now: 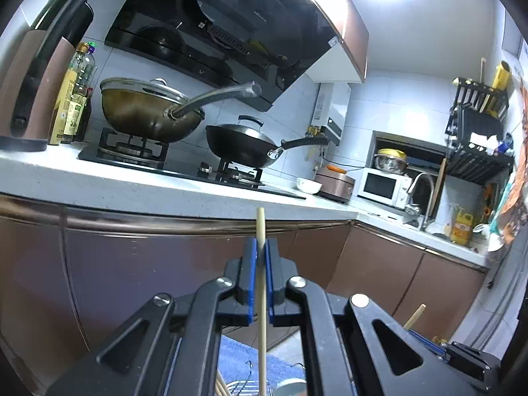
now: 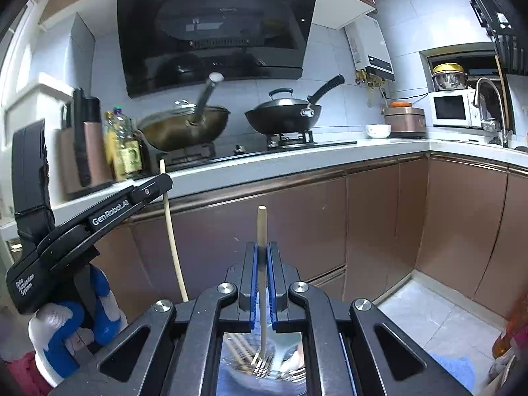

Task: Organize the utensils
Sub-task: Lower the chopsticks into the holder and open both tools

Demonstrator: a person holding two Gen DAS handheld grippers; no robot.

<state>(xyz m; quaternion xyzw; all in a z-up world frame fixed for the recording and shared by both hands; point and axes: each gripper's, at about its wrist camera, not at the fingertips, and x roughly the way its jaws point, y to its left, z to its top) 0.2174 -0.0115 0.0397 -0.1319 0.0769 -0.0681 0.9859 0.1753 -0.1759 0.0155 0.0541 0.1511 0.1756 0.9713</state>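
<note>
Two pale wooden chopsticks are in hand: the left gripper (image 1: 260,247) is clamped on one chopstick (image 1: 261,227), the right gripper (image 2: 261,250) pinches the other chopstick (image 2: 262,227), both upright above a blurred utensil basket (image 2: 264,363). Each looks light, stiff, smooth and slender, likely to pivot or slip, so a mid-shaft grip seems safest.

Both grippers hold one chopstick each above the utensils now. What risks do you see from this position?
1. Each chopstick is pinched near its top end: the left gripper holds the left chopstick and the right gripper holds the right chopstick, so the long lower part may swing or slip.
2. The right chopstick's tip hangs among the fork and other utensils below and may snag.
</note>
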